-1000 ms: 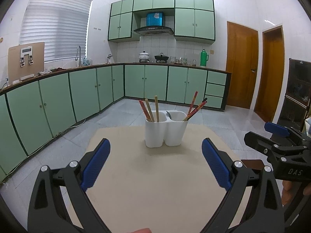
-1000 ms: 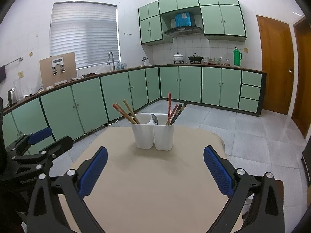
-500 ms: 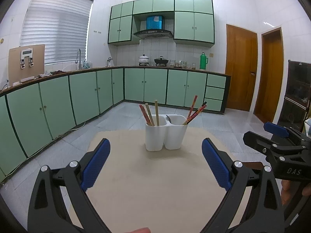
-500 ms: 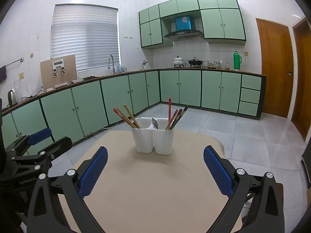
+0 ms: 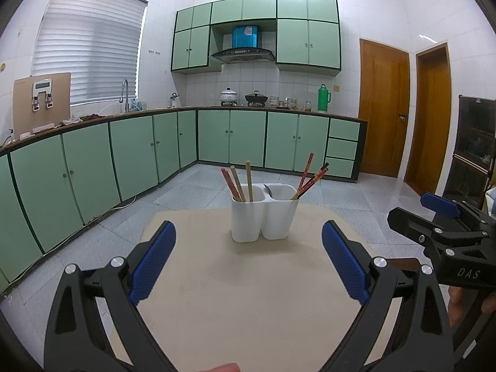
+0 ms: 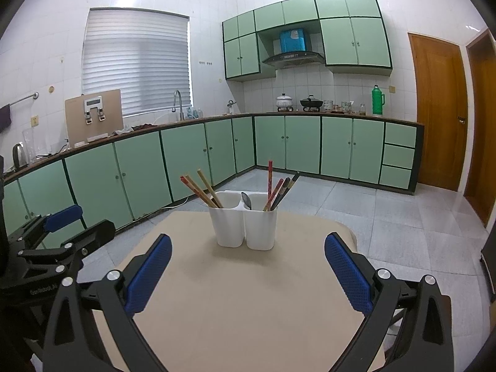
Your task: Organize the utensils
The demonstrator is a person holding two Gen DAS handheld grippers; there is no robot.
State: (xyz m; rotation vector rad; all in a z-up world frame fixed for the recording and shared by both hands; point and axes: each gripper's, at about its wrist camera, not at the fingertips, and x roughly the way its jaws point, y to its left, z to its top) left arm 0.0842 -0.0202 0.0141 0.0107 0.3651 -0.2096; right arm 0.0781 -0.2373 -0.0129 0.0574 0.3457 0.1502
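Note:
A white two-compartment utensil holder [image 5: 263, 217] stands at the far end of a beige table [image 5: 248, 294]; it also shows in the right wrist view [image 6: 243, 226]. Its left compartment holds wooden and red chopsticks [image 5: 240, 183]. Its right compartment holds red and dark chopsticks [image 5: 310, 176] and a metal spoon [image 6: 246, 200]. My left gripper [image 5: 248, 263] is open and empty, held above the near table. My right gripper [image 6: 248, 269] is open and empty too, beside the left one.
The table [image 6: 248, 310] stands in a kitchen with green cabinets [image 5: 124, 155] along the back and left. Grey tiled floor [image 6: 403, 217] surrounds it. Wooden doors [image 5: 384, 111] are at the right. The right gripper [image 5: 449, 238] shows in the left wrist view.
Both cameras have risen or tilted slightly, so the holder sits a little lower in view. Both grippers stay open and empty. Nothing on the table has moved.

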